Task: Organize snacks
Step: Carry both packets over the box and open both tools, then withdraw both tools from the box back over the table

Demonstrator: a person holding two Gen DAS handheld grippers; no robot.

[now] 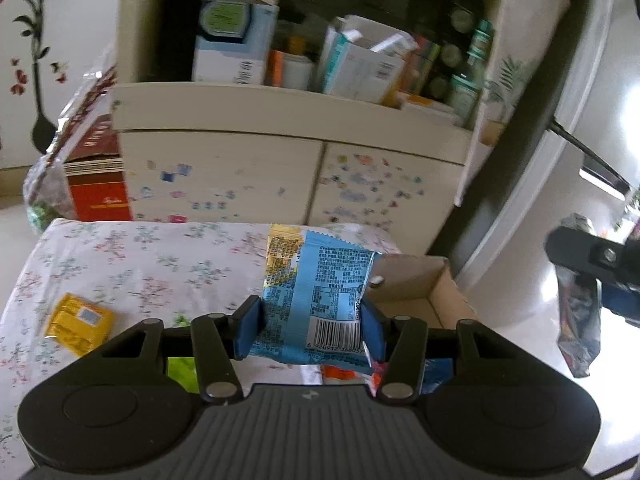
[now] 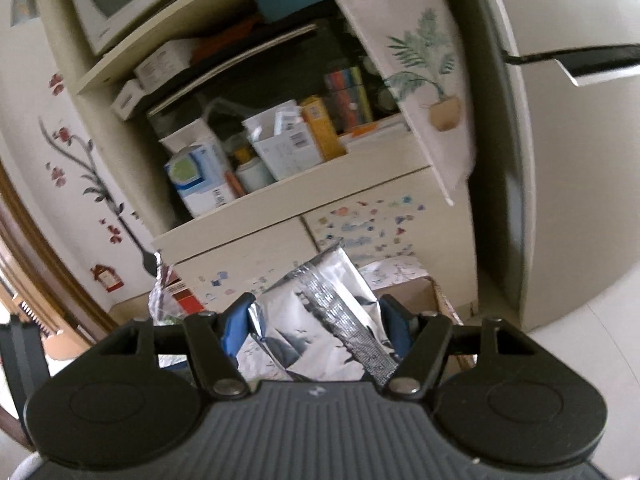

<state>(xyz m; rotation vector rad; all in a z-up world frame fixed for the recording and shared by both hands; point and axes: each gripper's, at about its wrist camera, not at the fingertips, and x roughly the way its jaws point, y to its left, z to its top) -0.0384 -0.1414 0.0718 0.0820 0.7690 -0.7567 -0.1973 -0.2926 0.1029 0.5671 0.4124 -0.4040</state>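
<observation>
My left gripper (image 1: 310, 326) is shut on a blue snack packet (image 1: 320, 300) with a barcode, held above the floral-cloth table (image 1: 140, 256). An open cardboard box (image 1: 416, 288) stands just right of that packet. A yellow packet (image 1: 78, 324) lies on the cloth at the left, and green, orange and blue packets peek out under the gripper. My right gripper (image 2: 316, 324) is shut on a silver foil packet (image 2: 320, 320), over the same cardboard box (image 2: 420, 300). In the left wrist view the right gripper (image 1: 592, 272) shows at the far right, a packet (image 1: 576, 320) hanging from it.
A cream cabinet (image 1: 280, 168) with stickered doors stands behind the table; its open shelf (image 2: 280, 184) is crowded with boxes and bottles. A red box in plastic wrap (image 1: 96, 184) sits at the left. A white fridge (image 2: 560, 160) rises on the right, with pale floor beside it.
</observation>
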